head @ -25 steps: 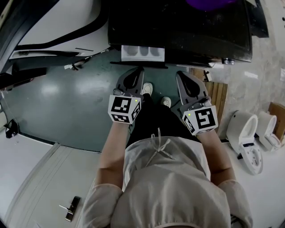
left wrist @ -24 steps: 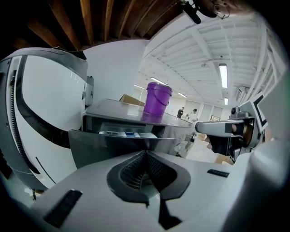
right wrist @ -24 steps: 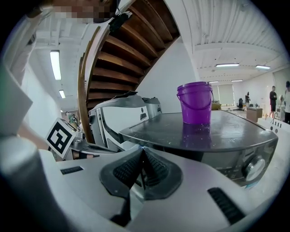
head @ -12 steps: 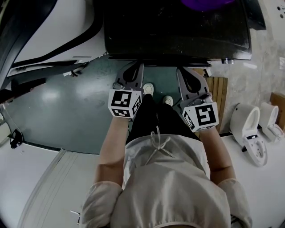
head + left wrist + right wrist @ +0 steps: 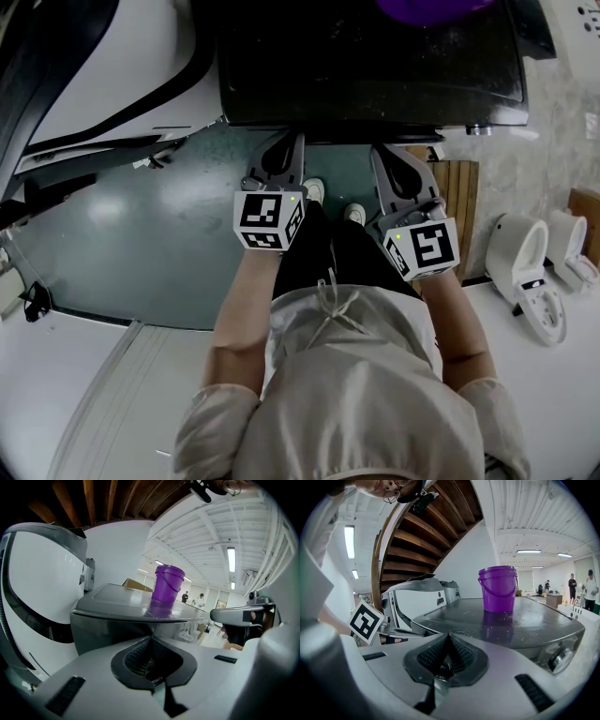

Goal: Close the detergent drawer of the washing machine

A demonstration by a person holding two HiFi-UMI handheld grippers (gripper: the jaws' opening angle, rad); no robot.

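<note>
The washing machine (image 5: 375, 66) shows as a dark top panel at the top of the head view, with a purple bucket (image 5: 431, 7) standing on it. No drawer sticks out past its front edge (image 5: 328, 123). My left gripper (image 5: 292, 141) is shut and empty, its tip right at that front edge. My right gripper (image 5: 382, 152) is also shut and empty, just short of the edge further right. The left gripper view looks over the shut left gripper (image 5: 150, 639) at the machine's top (image 5: 131, 604) and the bucket (image 5: 168, 584). The right gripper (image 5: 449, 637) faces the bucket (image 5: 498, 588).
A large white appliance (image 5: 103, 56) with a black curved band stands to the left. Green floor (image 5: 141, 216) lies below the grippers, the person's shoes (image 5: 312, 187) between them. Wooden slats (image 5: 459, 202) and white toilets (image 5: 525, 281) are at the right.
A second ago the white detergent drawer stuck out ahead of the left gripper. It has since slid in out of sight, and both grippers moved forward to the machine's front.
</note>
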